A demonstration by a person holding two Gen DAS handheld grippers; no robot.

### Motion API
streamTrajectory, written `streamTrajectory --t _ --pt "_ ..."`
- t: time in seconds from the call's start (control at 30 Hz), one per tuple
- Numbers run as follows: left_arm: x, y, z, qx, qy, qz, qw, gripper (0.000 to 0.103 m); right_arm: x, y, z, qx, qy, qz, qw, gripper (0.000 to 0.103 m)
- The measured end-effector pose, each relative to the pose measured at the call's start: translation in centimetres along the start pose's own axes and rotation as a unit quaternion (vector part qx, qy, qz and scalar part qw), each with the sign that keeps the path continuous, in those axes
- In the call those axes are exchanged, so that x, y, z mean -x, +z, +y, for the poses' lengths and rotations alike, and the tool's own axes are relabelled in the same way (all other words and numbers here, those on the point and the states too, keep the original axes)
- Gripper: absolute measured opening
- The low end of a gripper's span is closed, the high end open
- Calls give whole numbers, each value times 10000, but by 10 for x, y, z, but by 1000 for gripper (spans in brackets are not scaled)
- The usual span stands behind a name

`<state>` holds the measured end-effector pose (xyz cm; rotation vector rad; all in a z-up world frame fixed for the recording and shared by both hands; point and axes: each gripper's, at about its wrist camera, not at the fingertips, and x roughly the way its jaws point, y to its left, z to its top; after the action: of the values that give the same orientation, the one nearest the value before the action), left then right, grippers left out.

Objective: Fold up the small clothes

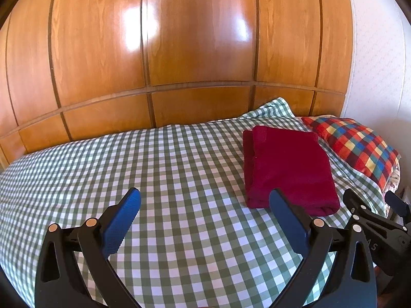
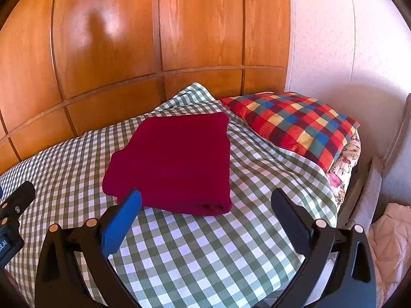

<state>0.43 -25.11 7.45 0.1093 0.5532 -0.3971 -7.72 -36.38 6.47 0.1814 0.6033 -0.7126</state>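
Observation:
A dark red garment (image 1: 287, 166) lies folded into a flat rectangle on the green-checked bedspread (image 1: 179, 179); in the right wrist view the same garment (image 2: 177, 161) sits just beyond the blue fingertip. My left gripper (image 1: 205, 197) hovers open over bare bedspread, left of and nearer than the garment, nothing between its fingers. My right gripper (image 2: 206, 199) is open too, held above the near edge of the garment without touching it. The right gripper's black body (image 1: 372, 220) shows at the right edge of the left wrist view.
A multicoloured checked pillow (image 2: 295, 125) lies right of the garment, over a floral cover (image 2: 344, 164). Glossy wooden wardrobe panels (image 1: 179, 51) rise behind the bed. A white wall (image 2: 334, 51) and pale quilted fabric (image 2: 390, 243) stand to the right, past the bed's edge.

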Motion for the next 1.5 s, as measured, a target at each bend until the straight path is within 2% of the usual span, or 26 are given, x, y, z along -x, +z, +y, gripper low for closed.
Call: streamTrajectory --t 0.5,1.3,1.5 --pt "6 0 2 16 -65 -92 9999 99 10 4 7 196 -1 -250 9995 101" --pt "22 5 4 -1 -102 -375 9992 99 5 2 10 222 151 -155 9995 101" --pt "18 5 9 113 -60 -279 9995 99 2 0 11 215 178 -116 9995 101"
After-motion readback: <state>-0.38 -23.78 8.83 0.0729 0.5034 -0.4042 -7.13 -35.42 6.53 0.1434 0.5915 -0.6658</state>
